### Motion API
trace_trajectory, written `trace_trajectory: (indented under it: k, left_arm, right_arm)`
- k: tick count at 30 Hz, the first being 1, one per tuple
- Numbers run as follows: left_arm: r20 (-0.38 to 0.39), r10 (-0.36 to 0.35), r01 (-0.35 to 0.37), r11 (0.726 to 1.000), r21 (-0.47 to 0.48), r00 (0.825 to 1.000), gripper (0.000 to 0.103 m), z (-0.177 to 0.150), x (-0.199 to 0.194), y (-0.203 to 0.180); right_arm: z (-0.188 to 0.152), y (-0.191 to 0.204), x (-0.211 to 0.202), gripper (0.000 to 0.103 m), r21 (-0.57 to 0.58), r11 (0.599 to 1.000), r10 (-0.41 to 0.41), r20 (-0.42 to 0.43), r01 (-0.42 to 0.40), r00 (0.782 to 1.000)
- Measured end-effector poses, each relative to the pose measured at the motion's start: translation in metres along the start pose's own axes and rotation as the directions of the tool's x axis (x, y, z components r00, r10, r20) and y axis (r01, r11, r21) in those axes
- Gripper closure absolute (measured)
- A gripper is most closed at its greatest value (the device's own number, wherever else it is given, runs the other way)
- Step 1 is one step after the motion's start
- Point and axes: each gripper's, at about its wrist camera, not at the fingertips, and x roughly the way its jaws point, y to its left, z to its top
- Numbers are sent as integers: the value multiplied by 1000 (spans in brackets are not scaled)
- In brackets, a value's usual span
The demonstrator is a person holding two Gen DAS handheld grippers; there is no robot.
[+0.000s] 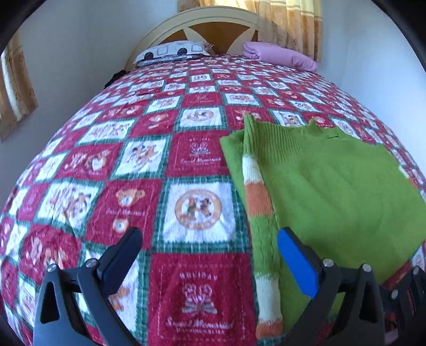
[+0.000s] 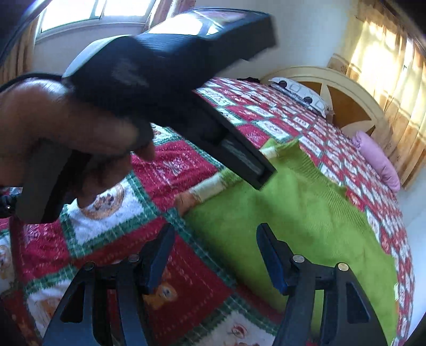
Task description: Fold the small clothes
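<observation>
A green knitted sweater (image 1: 332,186) lies flat on the bed, its striped white-and-orange sleeve (image 1: 257,197) folded along its left edge. My left gripper (image 1: 209,239) hovers open above the quilt, its right blue-padded finger over the sleeve's lower part, nothing between the jaws. In the right wrist view the same sweater (image 2: 306,218) spreads to the right. My right gripper (image 2: 215,234) stands open over the sweater's near left corner, holding nothing. A hand (image 2: 66,138) with the other gripper's body fills the upper left there.
The bed carries a red, white and green patchwork quilt (image 1: 133,159). A patterned pillow (image 1: 173,52) and a folded pink cloth (image 1: 282,56) lie by the cream headboard (image 1: 213,18). Curtains (image 2: 386,74) hang behind, white walls flank the bed.
</observation>
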Motion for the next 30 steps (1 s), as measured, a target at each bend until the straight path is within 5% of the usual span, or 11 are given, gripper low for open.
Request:
trace_trajectory:
  k: [14,22,27,30]
  left_arm:
    - [27,-149,150,987,-55,989,0,35,20,8]
    - [-32,-134,132,990,-55,991,1,52,51,-8]
    - [-83,-171,162,981,-108,982,21,60,77,-6]
    - [-78,-199,186,971,-150,977,22,62,84,-2]
  right_arm:
    - [-3,10,14,38,19,996,-92,-1,92,996]
    - [-1,7,14,39,18,990,-141,10,141,990]
    - [0,20,11,39,-30,979,-200,8,200,980]
    - [3,26,11,39,-75,969,-234,6,234,972]
